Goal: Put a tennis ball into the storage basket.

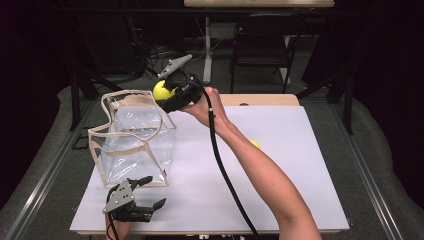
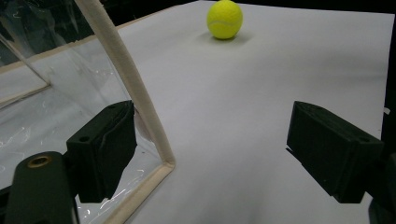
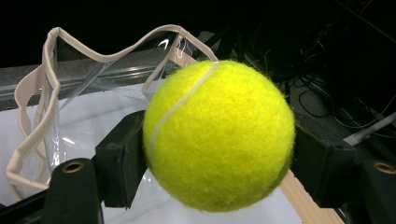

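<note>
Flat white desk bearing a clear plastic bag with beige fabric edging, box-shaped, mouth open upward. Right gripper clamped on a fuzzy yellow tennis ball above the bag's rim. Left gripper spread wide, empty, beside the bag's lower corner. Second ball lies on the desk.

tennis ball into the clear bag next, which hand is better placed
Right. The right tool already grips the tennis ball above the clear bag; the left tool is open by its bottom corner.
</note>
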{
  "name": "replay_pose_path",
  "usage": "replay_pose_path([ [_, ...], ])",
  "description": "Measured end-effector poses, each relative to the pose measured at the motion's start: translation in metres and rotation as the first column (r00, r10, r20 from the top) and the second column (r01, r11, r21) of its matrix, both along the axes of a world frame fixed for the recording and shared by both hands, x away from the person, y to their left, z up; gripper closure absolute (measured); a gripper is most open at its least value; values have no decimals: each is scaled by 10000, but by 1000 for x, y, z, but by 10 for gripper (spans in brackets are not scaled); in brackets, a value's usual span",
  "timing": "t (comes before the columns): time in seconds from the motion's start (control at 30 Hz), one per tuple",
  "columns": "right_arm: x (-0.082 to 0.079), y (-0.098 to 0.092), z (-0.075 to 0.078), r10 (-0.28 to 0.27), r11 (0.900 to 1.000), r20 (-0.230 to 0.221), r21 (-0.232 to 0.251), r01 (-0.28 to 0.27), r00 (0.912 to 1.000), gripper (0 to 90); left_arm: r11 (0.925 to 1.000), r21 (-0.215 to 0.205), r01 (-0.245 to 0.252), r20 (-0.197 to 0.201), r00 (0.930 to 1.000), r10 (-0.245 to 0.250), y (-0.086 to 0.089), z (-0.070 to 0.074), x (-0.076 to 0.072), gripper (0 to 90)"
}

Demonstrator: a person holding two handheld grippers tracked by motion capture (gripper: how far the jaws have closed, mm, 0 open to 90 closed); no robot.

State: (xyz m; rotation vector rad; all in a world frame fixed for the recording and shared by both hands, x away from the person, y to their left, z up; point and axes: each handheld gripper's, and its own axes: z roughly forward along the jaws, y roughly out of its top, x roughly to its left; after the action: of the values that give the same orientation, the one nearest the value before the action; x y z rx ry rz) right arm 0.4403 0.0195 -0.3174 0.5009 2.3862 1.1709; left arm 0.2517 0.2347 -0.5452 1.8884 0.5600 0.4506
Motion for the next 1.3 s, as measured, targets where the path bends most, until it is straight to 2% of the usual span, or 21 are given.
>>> replay_pose_path([
  [1.3,-8,43,-10,617,9954,-230,-724,-632,9978,261,10000,20,25,31,10000,-25,0,0,0,158],
])
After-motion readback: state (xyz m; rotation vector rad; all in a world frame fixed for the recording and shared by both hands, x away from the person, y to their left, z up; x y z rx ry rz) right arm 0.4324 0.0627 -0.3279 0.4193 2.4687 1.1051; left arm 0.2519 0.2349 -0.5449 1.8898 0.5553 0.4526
